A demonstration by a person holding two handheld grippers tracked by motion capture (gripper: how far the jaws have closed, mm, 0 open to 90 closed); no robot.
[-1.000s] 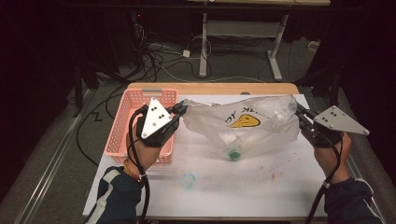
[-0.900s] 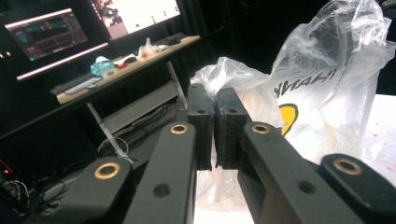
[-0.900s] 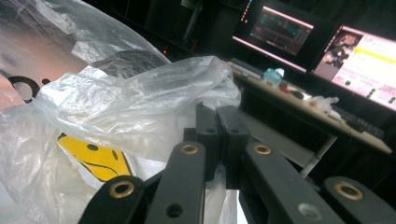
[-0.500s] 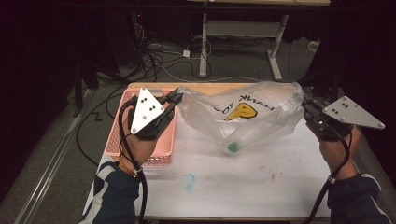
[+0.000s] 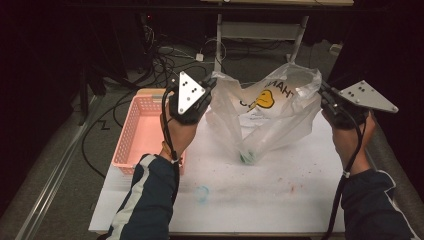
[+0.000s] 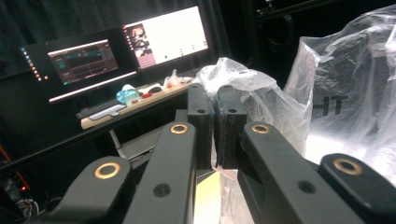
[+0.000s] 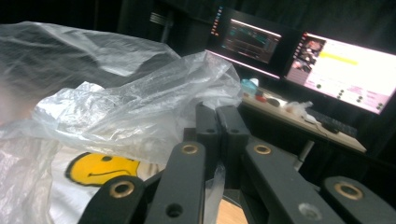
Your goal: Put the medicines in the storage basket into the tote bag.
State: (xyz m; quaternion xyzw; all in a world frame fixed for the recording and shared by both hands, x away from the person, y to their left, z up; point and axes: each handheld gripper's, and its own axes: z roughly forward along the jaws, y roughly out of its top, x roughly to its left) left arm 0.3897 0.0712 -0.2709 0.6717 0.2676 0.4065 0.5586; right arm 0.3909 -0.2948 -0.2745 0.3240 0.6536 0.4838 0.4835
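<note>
One clear plastic bag (image 5: 265,115), printed with a yellow smiley face and dark lettering, hangs above the white surface (image 5: 260,200), stretched between two tongs. The left tongs (image 5: 209,86) pinch the bag's left edge and the right tongs (image 5: 322,92) pinch its right edge, each with its jaws pressed together on a fold of film. The bag's bottom sags down to the surface, and one small green thing (image 5: 246,159) lies inside it at the lowest point; what it is cannot be made out. One pink basket (image 5: 136,131) stands at the left edge of the surface, just beside the person's left forearm. The high view gives the whole layout, with the bag hanging between both hands and the basket off to the side. The left gripper view instead shows the closed jaws up close with crumpled film bunched above their tips, and behind them two lit monitors (image 6: 128,49) over a cluttered desk (image 6: 135,100). The right gripper view shows the same two monitors, plus the smiley face seen through the film below the clamped fold.
</note>
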